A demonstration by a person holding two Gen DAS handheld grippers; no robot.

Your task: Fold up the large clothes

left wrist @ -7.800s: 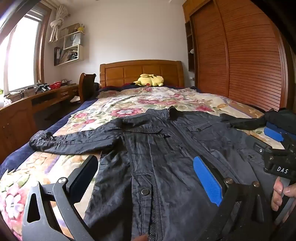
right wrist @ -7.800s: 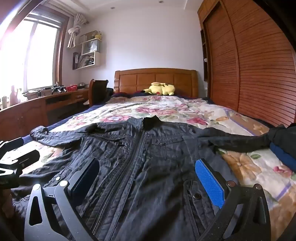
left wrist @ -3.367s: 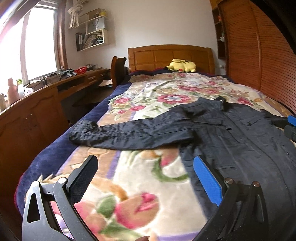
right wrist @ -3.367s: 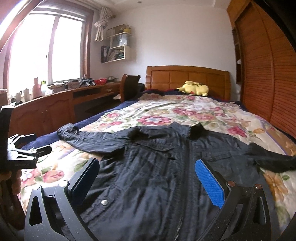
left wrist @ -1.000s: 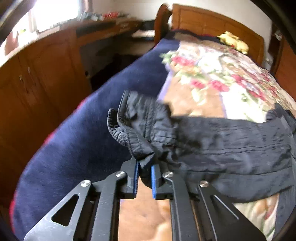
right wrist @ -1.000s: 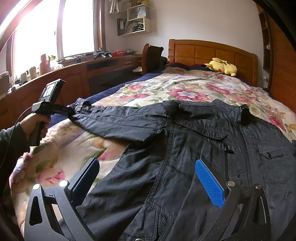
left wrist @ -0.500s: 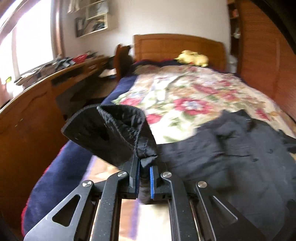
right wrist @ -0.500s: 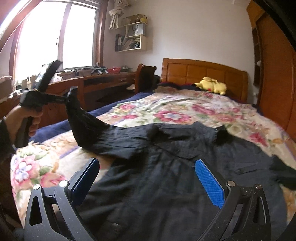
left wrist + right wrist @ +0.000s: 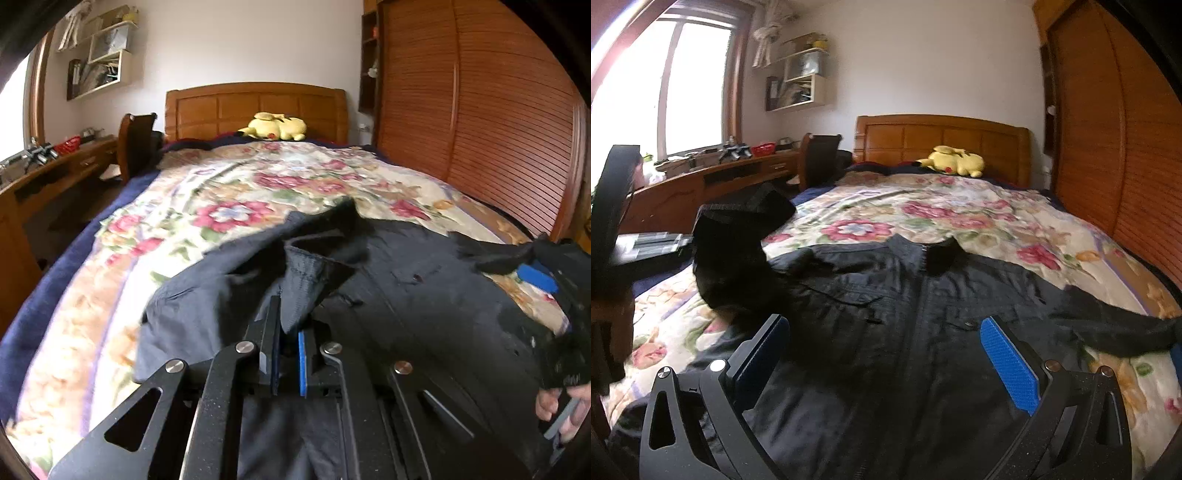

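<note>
One sleeve cuff (image 9: 306, 273) clamped in left gripper (image 9: 287, 363) jaws, now carried over jacket (image 9: 886, 332) chest (earlier sideways), right gripper (image 9: 886, 354) jaws spread.

I was working in a home bedroom. A bed with a floral bedspread (image 9: 960, 218) filled the room ahead of me, backed by a panelled wooden headboard (image 9: 942, 142), and a yellow plush toy (image 9: 955, 160) lay against it. To my right ran a wardrobe with slatted wooden doors (image 9: 498, 122). Along the left wall stood a long wooden desk (image 9: 713, 181) under a bright window (image 9: 690, 88), cluttered with small items, with a chair (image 9: 818, 158) pushed up beside it. A wall shelf (image 9: 799, 86) held books and boxes above.
</note>
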